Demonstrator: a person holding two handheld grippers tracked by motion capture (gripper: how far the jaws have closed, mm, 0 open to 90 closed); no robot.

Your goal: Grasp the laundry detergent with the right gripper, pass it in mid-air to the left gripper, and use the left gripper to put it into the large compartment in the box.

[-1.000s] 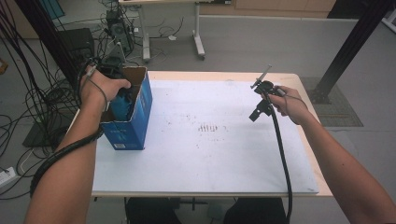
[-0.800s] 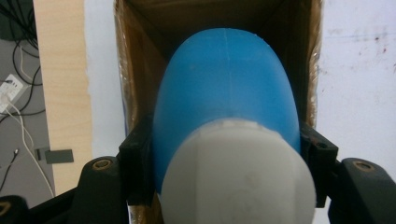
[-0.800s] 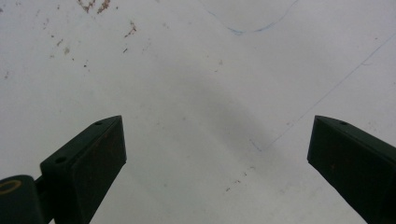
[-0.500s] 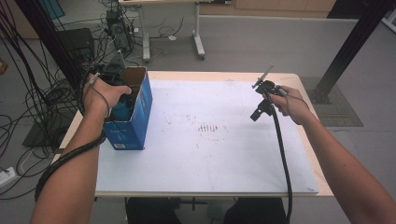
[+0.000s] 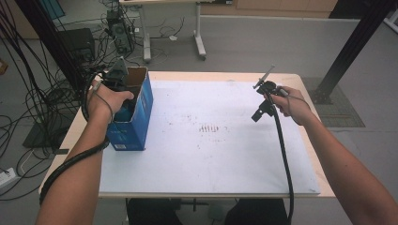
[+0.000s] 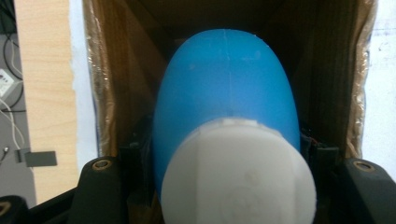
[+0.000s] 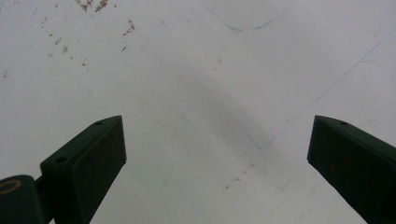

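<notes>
Left gripper [image 6: 224, 186]: inside the open blue cardboard box [image 5: 133, 119] at the tabletop's left edge, clamping a blue plastic bottle with white cap [image 6: 226, 116].
Right gripper [image 7: 217, 172]: jaws spread wide above the white sheet [image 5: 211, 154], near the right edge.

Box [image 5: 133, 119]: stands at the counter's [image 5: 211, 159] left edge, open at the top; the left gripper [image 5: 117, 82] reaches into it.
Inside box: a blue bottle [image 6: 226, 93] with a white cap [image 6: 238, 172] takes up most of the room between the cardboard walls, jaws close against both its sides.
Middle of counter: bare white sheet, open passage.
Right gripper [image 7: 217, 154]: jaws spread wide over bare sheet, nothing between them.
</notes>
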